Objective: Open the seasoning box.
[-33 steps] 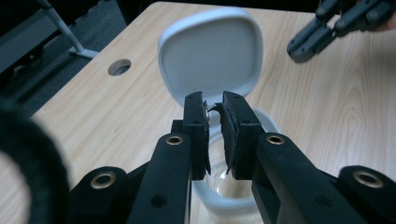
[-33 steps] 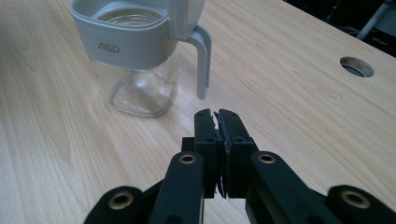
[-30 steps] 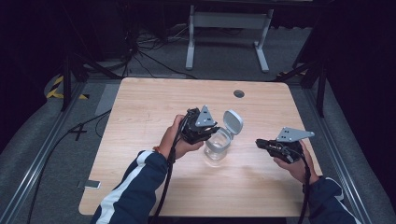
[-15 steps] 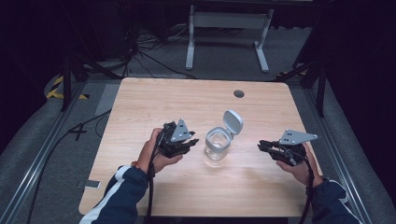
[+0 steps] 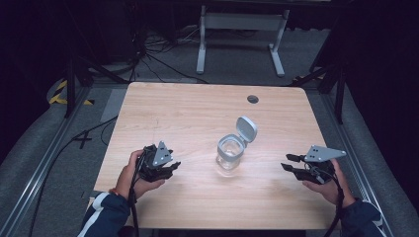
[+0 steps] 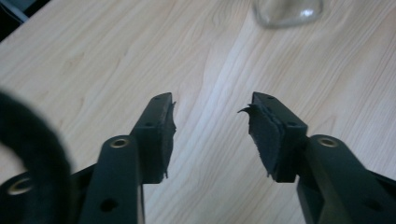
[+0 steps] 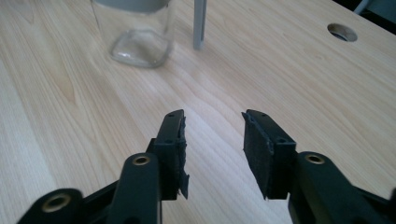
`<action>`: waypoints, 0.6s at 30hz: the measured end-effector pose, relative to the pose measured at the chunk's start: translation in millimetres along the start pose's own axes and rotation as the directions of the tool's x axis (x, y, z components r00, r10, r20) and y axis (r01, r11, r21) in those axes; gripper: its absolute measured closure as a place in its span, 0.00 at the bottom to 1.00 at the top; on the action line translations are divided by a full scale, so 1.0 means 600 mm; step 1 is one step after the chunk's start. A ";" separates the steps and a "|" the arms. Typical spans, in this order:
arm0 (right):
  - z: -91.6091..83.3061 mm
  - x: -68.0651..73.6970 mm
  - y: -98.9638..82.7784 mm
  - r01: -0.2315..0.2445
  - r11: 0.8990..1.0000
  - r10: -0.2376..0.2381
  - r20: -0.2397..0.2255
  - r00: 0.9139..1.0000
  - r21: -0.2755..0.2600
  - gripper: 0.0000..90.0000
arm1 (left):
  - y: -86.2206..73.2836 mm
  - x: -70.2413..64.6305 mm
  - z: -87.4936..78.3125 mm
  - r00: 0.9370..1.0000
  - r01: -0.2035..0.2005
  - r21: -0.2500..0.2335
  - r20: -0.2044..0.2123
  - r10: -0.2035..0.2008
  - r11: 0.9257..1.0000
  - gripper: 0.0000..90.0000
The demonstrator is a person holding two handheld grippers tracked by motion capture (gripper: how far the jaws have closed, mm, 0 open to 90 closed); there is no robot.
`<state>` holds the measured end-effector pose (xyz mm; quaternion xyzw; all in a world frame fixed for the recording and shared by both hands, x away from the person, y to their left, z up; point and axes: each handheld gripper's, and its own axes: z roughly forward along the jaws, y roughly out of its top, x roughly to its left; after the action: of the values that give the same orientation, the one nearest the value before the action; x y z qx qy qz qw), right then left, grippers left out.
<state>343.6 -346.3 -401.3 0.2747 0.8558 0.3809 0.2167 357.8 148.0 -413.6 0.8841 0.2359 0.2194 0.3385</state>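
A clear glass jar [image 5: 229, 155] with a grey collar stands upright near the table's middle, its hinged grey lid [image 5: 246, 129] flipped up and open. My left gripper [image 5: 174, 165] rests low at the front left, a hand's width away from the jar, open with nothing between its jaws. In the left gripper view the jar's base [image 6: 288, 10] shows at the top edge, beyond the open left gripper [image 6: 211, 106]. My right gripper [image 5: 287, 162] sits at the front right, open and empty. The right gripper view has the jar [image 7: 138, 32] and its lid [image 7: 200, 24] ahead to the left of the right gripper [image 7: 212, 117].
The light wooden table [image 5: 188, 113] has a round cable hole [image 5: 253, 99] at its back right, also seen as the hole [image 7: 342, 32] in the right gripper view. Beyond the table, a grey metal stand [image 5: 240, 29] and cables lie on the dark floor.
My left gripper has let go of the jar and drawn back left and toward the front edge. The jar stays put with its lid open. The right gripper barely moved.
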 end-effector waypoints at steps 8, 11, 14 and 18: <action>-0.005 0.002 -0.041 0.033 0.996 -0.036 0.040 0.999 0.079 0.51 | -0.047 0.016 0.001 0.997 0.079 0.024 -0.004 -0.079 0.997 0.40; -0.008 -0.003 -0.063 -0.007 0.996 0.001 0.069 0.998 0.088 0.49 | -0.060 0.021 -0.004 0.998 0.069 0.055 -0.007 -0.069 0.996 0.37; -0.013 -0.007 -0.079 -0.023 0.994 0.014 0.089 0.996 0.104 0.48 | -0.072 0.025 -0.007 0.997 0.076 0.062 -0.013 -0.075 0.995 0.36; -0.030 -0.015 -0.108 -0.068 0.993 0.056 0.125 0.991 0.097 0.45 | -0.098 0.040 -0.008 0.993 0.118 0.067 -0.012 -0.117 0.991 0.36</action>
<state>320.3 -397.4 -438.8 0.3344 0.8502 0.3264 0.2424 358.3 202.9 -446.1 0.8787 0.2964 0.1946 0.3196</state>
